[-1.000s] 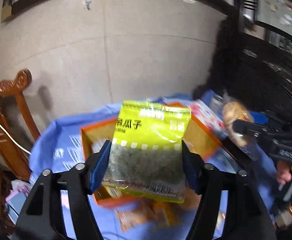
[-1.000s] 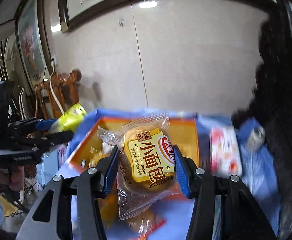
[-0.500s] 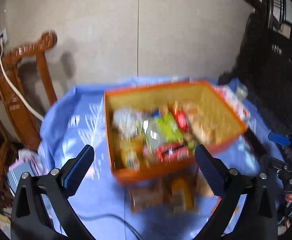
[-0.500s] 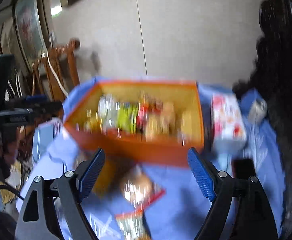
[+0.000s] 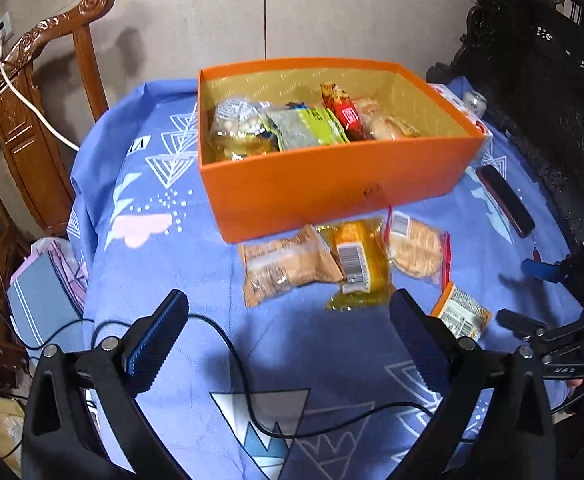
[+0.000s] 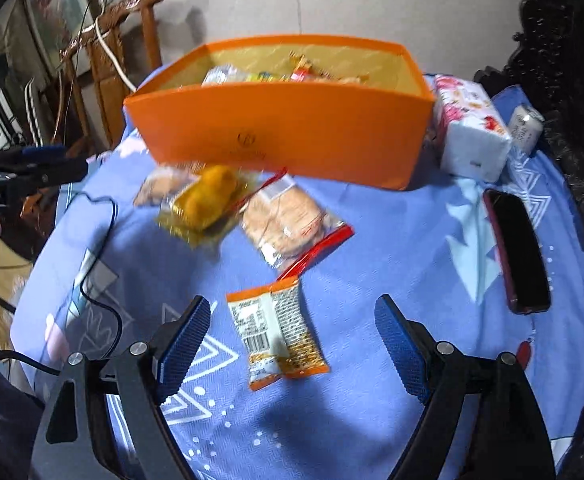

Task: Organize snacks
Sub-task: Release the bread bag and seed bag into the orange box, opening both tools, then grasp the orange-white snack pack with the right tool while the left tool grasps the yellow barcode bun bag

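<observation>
1. Now, in the left wrist view, the left gripper (image 5: 288,332) is empty: a second ago its fingers (image 5: 154,338) clamped a yellow-green seed packet, and they have just been opening to their widest, with nothing between them.
2. That yellow-green packet (image 5: 306,130) now lies inside the orange box (image 5: 332,184), among other snacks, beside a red packet (image 5: 348,116).
3. The view, which earlier faced the wall, now tilts steeply down onto the blue-clothed bench (image 5: 164,248); the left gripper hangs above bare cloth and a black cable (image 5: 228,344), at 6 o'clock from the box.
4. Three snacks lie just in front of the box: a brown packet (image 5: 288,266), a yellow packet (image 5: 358,264) overlapping it, and a rice cracker packet (image 5: 418,248). An orange-edged packet (image 5: 462,312) sits at 3 o'clock from the right-hand finger.
5. The right gripper (image 5: 532,300) shows at the 3 o'clock edge, spread open.
6. Next, in the right wrist view, the right gripper (image 6: 292,340) has let go of the small bread packet it held a second ago; its fingers (image 6: 184,340) have just been opening and stand wide.
7. It points steeply down, with the orange-edged packet (image 6: 278,336) lying flat on the cloth between the fingers, touched by neither.
8. The box (image 6: 284,136) stands at 12 o'clock, a tissue pack (image 6: 472,132) touching its right end, a dark phone (image 6: 518,252) at 2 o'clock.
</observation>
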A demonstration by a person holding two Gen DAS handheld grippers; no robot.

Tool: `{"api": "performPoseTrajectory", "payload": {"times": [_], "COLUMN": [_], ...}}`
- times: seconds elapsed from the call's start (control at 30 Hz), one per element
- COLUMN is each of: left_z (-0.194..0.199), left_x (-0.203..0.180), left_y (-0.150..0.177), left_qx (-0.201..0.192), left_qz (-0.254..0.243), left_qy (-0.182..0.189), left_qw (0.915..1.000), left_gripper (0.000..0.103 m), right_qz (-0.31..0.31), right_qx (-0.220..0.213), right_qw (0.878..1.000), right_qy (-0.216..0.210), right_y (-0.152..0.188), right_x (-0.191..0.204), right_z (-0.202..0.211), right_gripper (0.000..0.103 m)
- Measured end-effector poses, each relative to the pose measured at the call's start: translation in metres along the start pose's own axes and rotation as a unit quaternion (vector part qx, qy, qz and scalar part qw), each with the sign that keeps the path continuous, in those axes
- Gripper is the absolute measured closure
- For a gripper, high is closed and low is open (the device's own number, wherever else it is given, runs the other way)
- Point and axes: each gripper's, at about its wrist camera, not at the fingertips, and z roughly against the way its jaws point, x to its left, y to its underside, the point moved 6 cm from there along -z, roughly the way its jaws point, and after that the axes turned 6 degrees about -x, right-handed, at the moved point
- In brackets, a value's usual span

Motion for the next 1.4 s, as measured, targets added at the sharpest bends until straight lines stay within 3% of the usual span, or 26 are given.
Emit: {"api": "performPoseTrajectory", "payload": {"times": [0.37,0.53,0.63,0.87,1.03,1.23,1.4], "left_z": [0.010,0.008,0.001,-0.030,-0.062,-0.099,-0.118], "left_x": [-0.001,0.004,-0.005,-0.042,-0.060,-0.075,-0.074], "left_y": [0.012,0.016,0.013,0.001,0.001,0.011,0.019], "left_qx": [0.007,0.016,0.021,0.029,0.041,0.075,0.095], "left_qz": [-0.001,0.014,0.016,-0.005,-0.012,-0.040,-0.041], "left_qy": [-0.012,-0.009,0.003,0.029,0.027,0.016,0.004], "left_qw": [0.9999,0.9997,0.9996,0.9992,0.9987,0.9962,0.9946], "left_gripper": [0.004,0.004,0.004,0.004,0.005,0.030,0.036], "right_qz": [0.084,0.086,0.094,0.025,-0.017,-0.038,-0.042], "right_qx": [0.070,0.069,0.065,0.039,0.033,0.032,0.028], "right_qw": [0.994,0.994,0.994,0.999,0.999,0.999,0.999], "right_qy": [0.002,-0.002,0.001,-0.008,-0.001,0.008,0.007], "right_y": [0.028,0.033,0.034,0.026,0.028,0.031,0.027], "right_x": [0.020,0.023,0.027,0.009,-0.013,-0.028,-0.031], "right_z": [-0.059,-0.057,-0.052,-0.021,-0.004,0.000,-0.003], "right_gripper": [0.020,0.057,0.064,0.064,0.064,0.064,0.064]}}
